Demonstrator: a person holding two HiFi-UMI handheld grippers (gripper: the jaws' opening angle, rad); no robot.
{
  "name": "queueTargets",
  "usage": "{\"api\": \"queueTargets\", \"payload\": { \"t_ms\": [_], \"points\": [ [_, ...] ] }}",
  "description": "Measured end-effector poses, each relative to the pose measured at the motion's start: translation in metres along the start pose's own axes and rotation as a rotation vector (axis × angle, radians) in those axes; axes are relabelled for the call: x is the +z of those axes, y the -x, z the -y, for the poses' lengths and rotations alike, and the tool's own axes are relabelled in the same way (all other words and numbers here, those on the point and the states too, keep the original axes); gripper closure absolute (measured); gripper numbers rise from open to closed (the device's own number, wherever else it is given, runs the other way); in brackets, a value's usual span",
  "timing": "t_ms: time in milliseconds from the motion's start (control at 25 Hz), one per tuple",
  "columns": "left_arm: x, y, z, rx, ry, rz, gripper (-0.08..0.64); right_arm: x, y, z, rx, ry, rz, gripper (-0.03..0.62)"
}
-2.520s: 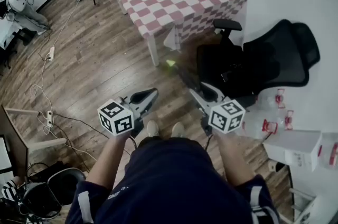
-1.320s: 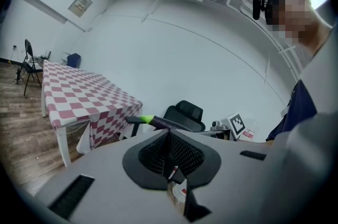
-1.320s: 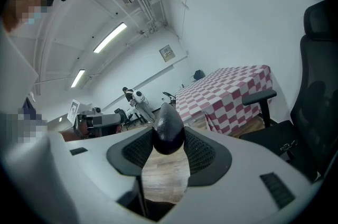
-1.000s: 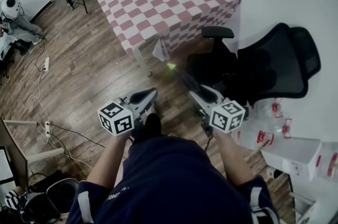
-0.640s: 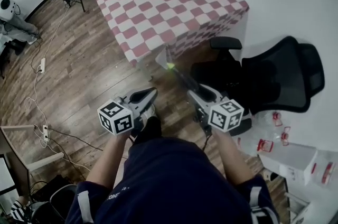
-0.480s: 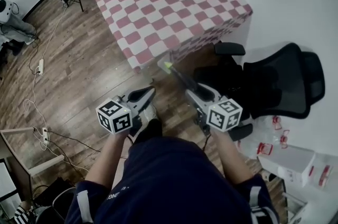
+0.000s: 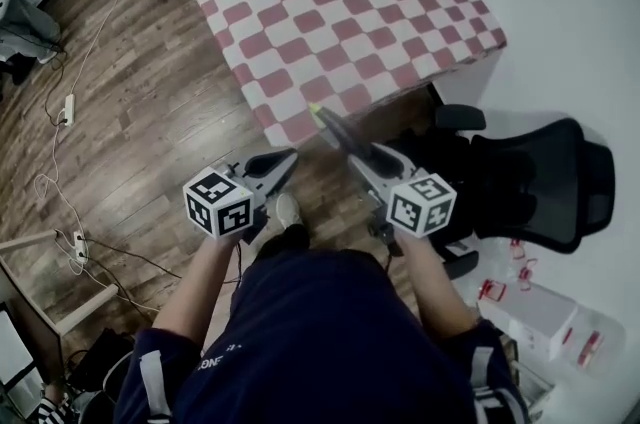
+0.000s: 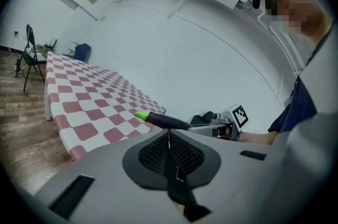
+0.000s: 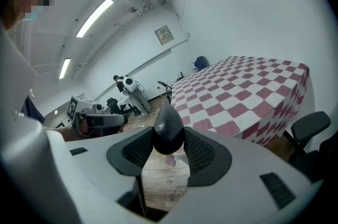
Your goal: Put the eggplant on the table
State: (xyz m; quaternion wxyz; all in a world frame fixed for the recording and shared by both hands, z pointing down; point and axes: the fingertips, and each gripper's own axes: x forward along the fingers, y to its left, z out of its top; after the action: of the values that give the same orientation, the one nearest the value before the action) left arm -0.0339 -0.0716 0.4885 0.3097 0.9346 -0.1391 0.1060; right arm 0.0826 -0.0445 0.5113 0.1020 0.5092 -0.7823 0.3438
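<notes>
1. Looking down in the head view, a person in a dark blue top (image 7: 310,332) stands on a brown wooden plank floor (image 7: 150,102) with a gripper in each hand. The right gripper (image 7: 362,159) holds a long, slender dark-purple eggplant with a bright green tip (image 7: 335,130), which sticks out ahead of it in the air. The green tip shows against the near edge of the square worktop covered in a pink-and-white checked cloth (image 7: 340,2), and the eggplant is not lying on it. The left gripper (image 7: 280,162) is level beside the right one and apart from it. A black office chair (image 7: 530,182) stands just to the right, near the worktop's corner.

2. Seen in the left gripper view, the left gripper's dark ribbed fingers (image 8: 185,154) are clenched together with nothing between them. Beyond them the eggplant (image 8: 165,121) juts leftward from the right gripper, its green tip towards the checked worktop (image 8: 90,99).

3. Seen in the right gripper view, the fingers (image 9: 203,151) are grasping the eggplant's rounded dark end (image 9: 168,130), one pad on each side. The checked worktop (image 9: 243,91) lies ahead on the right, and the left gripper (image 9: 100,120) shows on the left.
</notes>
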Motion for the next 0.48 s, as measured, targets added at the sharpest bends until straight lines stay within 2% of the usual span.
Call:
{"api": "queueTargets", "payload": {
  "t_ms": [120,200,320,480],
  "points": [
    [-0.043,-0.014,-0.005,0.019,-0.019,-0.004,0.531,-0.039,-0.001,0.020,0.014,0.003,0.020,0.399],
    [-0.052,-0.018,-0.018,0.024,-0.012,-0.007,0.531,-0.046,-0.012,0.029,0.012,-0.004,0.015,0.399],
    [-0.022,-0.011,-0.041,0.025,0.010,0.001,0.531,-0.017,-0.038,0.027,0.001,0.012,-0.016,0.399],
    [0.058,0.004,-0.084,0.036,0.077,0.015,0.531,0.065,-0.083,0.016,-0.007,0.023,-0.092,0.399]
  ]
}}
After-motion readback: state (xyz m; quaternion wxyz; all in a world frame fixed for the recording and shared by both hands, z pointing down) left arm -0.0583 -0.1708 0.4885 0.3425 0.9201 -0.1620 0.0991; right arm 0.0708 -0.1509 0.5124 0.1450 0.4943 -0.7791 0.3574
